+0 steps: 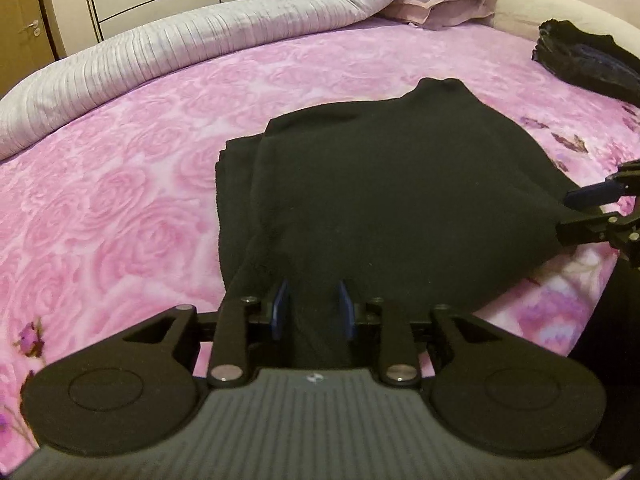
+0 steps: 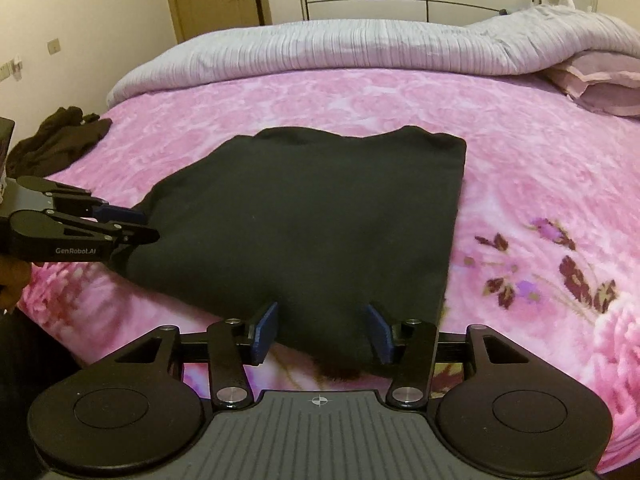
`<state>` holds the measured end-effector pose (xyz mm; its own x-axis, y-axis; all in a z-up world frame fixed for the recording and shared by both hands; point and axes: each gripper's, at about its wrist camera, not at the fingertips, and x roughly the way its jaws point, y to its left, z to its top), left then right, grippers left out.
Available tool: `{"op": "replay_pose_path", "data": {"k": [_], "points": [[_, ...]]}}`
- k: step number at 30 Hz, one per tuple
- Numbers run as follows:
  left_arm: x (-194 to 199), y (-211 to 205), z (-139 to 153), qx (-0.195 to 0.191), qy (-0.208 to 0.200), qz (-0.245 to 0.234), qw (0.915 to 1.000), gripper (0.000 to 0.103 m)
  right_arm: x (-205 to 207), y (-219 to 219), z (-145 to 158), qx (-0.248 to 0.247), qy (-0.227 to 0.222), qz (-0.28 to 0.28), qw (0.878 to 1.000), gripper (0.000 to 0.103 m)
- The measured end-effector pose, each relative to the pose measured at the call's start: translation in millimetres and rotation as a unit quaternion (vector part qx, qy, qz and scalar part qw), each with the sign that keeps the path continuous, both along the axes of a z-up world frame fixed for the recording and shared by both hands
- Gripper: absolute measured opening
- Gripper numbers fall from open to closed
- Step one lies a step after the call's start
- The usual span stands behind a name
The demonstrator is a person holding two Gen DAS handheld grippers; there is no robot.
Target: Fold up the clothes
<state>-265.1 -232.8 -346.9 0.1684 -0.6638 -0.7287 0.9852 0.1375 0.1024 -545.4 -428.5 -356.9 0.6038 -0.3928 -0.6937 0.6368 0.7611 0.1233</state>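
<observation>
Two wrist views of a bed at one moment of folding. We see a black garment (image 2: 320, 216) lying folded on the pink rose-patterned blanket (image 2: 520, 152), its near hem reaching both grippers. In the left wrist view the left gripper (image 1: 313, 312) stands at 6 o'clock with its blue pads (image 1: 281, 304) a narrow way apart and a gathered strip of the garment's hem running between them; we cannot tell whether the pads press on the cloth. In the right wrist view the right gripper (image 2: 323, 332) also sits at 6 o'clock, its pads (image 2: 266, 330) spread wide with the hem lying between them, and neither pad seems to bear on it. There the left gripper enters at 9 o'clock, touching the garment's left corner. The garment's right edge runs straight from 1 o'clock down toward 5 o'clock; its far edge is slightly wavy. Open blanket lies at 3 o'clock and 12 o'clock of the garment. A grey ribbed quilt (image 2: 320, 48) bounds the bed's far side, a pillow (image 2: 600, 84) sits at 2 o'clock, and a second dark heap of clothes (image 2: 60, 140) rests at 10 o'clock, well apart from the garment
</observation>
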Motion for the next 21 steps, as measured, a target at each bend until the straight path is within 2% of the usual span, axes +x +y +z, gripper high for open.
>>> {"op": "replay_pose_path", "data": {"k": [7, 18, 20, 21], "points": [[-4.0, -1.7, -2.1, 0.004, -0.015, 0.004, 0.9999, 0.024, -2.7, 2.5, -1.4, 0.008, -0.009, -0.012, 1.000, 0.057], [-2.7, 1.8, 0.0, -0.005, -0.015, -0.002, 0.9999, 0.024, -3.3, 1.1, -1.9, 0.005, -0.008, -0.005, 1.000, 0.061], [-3.0, 11.2, 5.5, -0.014, -0.020, -0.010, 0.9997, 0.027, -3.7, 2.8, 1.4, -0.004, 0.007, 0.011, 1.000, 0.061], [-4.4, 18.1, 8.9, -0.021, -0.029, -0.017, 0.9992, 0.034, -4.4, 6.5, 3.5, -0.017, 0.021, 0.023, 0.999, 0.061]]}}
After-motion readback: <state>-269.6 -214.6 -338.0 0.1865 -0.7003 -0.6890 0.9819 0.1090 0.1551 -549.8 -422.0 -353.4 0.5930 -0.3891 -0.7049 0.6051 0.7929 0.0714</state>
